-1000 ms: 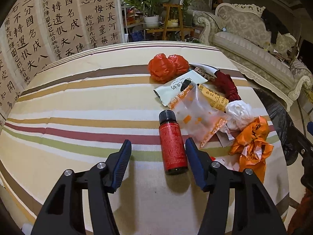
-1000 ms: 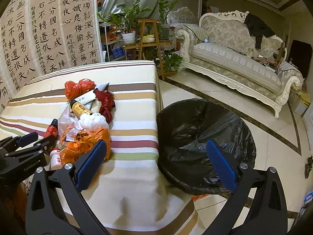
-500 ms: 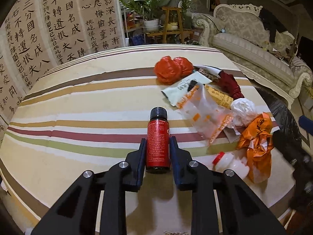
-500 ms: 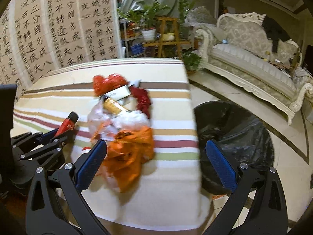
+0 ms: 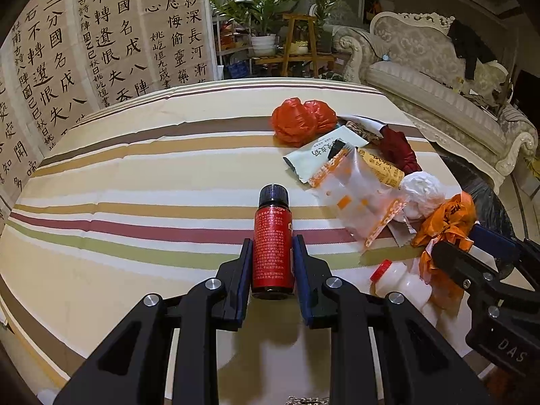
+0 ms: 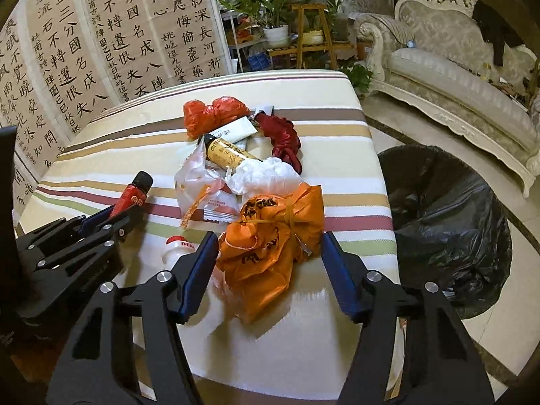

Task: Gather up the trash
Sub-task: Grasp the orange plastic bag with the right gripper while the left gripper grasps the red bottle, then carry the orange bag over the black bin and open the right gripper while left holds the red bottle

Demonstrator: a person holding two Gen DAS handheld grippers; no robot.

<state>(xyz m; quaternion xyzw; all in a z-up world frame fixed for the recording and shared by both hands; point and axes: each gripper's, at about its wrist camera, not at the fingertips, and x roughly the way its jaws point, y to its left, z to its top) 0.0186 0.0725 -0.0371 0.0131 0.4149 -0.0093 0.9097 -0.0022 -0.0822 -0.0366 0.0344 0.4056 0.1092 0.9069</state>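
left gripper [image 5: 271, 266]: jaws clamp red bottle [image 5: 272, 246], long axis pointing away.
right gripper [image 6: 270, 270]: jaws closing around orange bag [image 6: 273, 236] by table's [image 6: 101, 175] right edge, probably not yet pressing.

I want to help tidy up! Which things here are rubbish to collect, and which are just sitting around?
For the job:
left gripper, shut on the red bottle
right gripper, closing around the orange bag, not pressing it yet
white bottle
yellow bottle
crumpled tissue
black bin bag

Just there:
sofa
potted plant
calligraphy screen
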